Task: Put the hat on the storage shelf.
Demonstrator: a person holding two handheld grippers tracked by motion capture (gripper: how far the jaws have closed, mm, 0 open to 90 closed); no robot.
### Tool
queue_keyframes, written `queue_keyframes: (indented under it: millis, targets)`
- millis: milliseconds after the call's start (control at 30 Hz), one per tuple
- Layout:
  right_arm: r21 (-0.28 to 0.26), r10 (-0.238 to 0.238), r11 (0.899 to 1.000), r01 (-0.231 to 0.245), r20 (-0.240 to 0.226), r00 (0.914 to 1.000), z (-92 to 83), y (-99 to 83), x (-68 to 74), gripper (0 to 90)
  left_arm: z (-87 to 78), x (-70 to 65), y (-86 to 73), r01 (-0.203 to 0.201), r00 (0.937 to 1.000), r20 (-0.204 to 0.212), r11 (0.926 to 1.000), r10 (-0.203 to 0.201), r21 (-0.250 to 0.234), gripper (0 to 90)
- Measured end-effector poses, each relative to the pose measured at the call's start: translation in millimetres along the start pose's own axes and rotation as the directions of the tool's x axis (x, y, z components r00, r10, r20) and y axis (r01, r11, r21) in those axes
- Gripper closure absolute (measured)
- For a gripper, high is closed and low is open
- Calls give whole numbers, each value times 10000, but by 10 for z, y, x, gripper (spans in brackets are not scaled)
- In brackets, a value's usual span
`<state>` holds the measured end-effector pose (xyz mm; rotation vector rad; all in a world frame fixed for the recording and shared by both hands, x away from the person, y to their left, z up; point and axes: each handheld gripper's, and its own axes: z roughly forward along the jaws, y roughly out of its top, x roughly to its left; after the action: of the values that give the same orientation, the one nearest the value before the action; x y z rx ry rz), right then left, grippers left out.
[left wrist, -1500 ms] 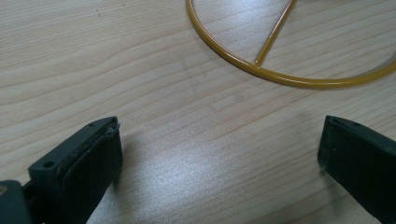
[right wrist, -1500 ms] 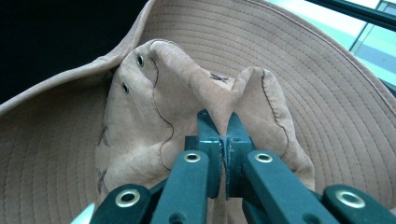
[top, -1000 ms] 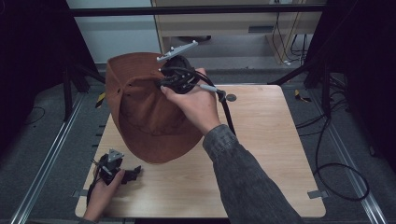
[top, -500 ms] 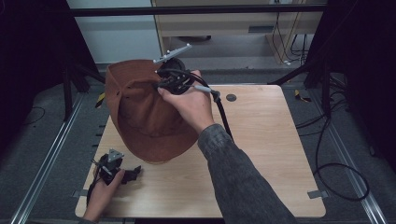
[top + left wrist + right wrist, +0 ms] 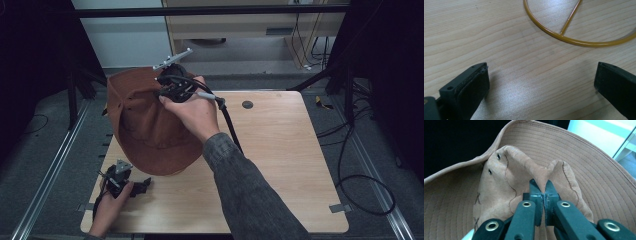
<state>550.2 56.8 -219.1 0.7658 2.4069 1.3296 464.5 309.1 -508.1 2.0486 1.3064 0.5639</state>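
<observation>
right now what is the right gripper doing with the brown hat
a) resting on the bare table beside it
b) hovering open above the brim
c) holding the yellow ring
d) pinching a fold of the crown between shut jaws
d: in the right gripper view the right gripper has its jaws shut together on a pinched-up fold of the brown hat crown, inside the wide brim.
</observation>
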Motion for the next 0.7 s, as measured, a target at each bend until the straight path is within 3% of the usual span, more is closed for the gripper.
queue_keyframes:
  millis: [367,700]
  targets:
    - [210,-42,9998,45,-127,9999,155,3,54,862,1,-1,-1,-14,10000,-19,10000,14,-11,0]
    - [318,-40,9995,46,-175,9998,192,-42,47,829,2,-1,-1,-9,10000,-19,10000,8,-11,0]
